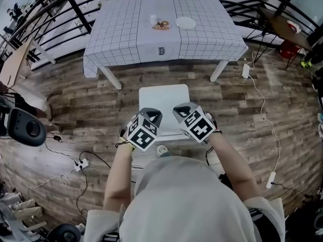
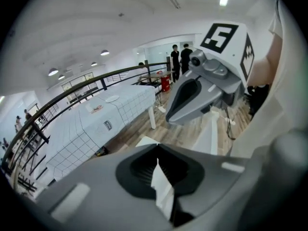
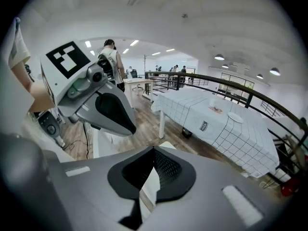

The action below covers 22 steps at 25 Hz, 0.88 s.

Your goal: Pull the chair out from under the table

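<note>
The white chair point(image 1: 164, 102) is standing on the wooden floor point(image 1: 75, 95) between the person and the table point(image 1: 202, 39). Its seat is lying fully clear of the checked tablecloth's near edge, roughly in line with the middle of the table. At the far left a black round device point(image 1: 28, 127) is sitting on the floor, well apart from the chair.

The left gripper point(image 1: 150, 117) is hovering over the left part of the chair's near edge and pointing down and away from the person. In the left gripper view its jaw tips point(image 2: 156, 147) are meeting. Only a sliver of the chair's white is showing through the hollow behind them, so nothing is being gripped. Just beside it, the right gripper point(image 1: 182, 112) is hanging over the right part of the same edge, tilted down the same way. In the right gripper view its jaws point(image 3: 154, 149) are likewise pressing together with nothing between the tips, and the white chair is showing through the gap below. Each gripper view is also catching the other gripper above an upright white slab of the chair.

On the table a cup point(image 1: 153, 19), a small brownish item point(image 1: 161, 25) and a white plate point(image 1: 186, 22) are sitting in a row. To the right, a white cable point(image 1: 262, 105) is trailing across the floor.
</note>
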Tool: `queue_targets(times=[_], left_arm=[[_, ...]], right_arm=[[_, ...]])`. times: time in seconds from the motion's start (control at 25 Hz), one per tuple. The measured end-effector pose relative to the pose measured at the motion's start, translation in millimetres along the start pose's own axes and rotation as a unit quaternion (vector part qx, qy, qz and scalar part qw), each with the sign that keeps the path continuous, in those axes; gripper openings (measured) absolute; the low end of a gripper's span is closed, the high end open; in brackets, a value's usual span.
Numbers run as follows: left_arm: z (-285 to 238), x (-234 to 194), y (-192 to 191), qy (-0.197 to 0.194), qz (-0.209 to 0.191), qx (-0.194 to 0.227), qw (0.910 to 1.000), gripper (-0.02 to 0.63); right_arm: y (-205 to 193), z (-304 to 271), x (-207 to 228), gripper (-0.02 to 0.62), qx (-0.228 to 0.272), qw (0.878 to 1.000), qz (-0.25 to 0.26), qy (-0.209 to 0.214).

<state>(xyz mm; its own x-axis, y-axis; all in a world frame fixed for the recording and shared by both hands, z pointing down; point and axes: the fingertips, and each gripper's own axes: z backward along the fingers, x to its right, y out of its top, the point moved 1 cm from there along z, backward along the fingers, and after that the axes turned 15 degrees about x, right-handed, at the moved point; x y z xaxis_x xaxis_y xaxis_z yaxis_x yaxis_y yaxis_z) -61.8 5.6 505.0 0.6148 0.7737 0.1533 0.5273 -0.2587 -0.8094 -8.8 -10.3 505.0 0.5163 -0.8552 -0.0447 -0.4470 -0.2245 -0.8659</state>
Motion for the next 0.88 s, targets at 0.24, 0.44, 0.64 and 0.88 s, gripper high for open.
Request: queue_targets(times=[0.24, 0.44, 0.64, 0.88], left_arm=[[3.1, -29.4, 23.9, 0.096, 0.067, 0.078, 0.9901, 0.011], [8.1, -45.8, 39.4, 0.153, 0.133, 0.15, 0.9677, 0.011], [14.2, -51.4, 41.0, 0.176, 0.177, 0.191, 0.9493, 0.011], [26.0, -56.6, 40.6, 0.203, 0.207, 0.227, 0.9296, 0.011]], right_arm=[[24.2, 8.2, 22.3, -0.002, 0.1, 0.985, -0.125, -0.066], [35.6, 14.7, 36.3, -0.002, 0.164, 0.958, -0.212, -0.102], [43.8, 20.0, 36.9, -0.002, 0.209, 0.941, -0.237, -0.121], [54.9, 26.3, 32.8, -0.002, 0.258, 0.923, -0.25, -0.137]])
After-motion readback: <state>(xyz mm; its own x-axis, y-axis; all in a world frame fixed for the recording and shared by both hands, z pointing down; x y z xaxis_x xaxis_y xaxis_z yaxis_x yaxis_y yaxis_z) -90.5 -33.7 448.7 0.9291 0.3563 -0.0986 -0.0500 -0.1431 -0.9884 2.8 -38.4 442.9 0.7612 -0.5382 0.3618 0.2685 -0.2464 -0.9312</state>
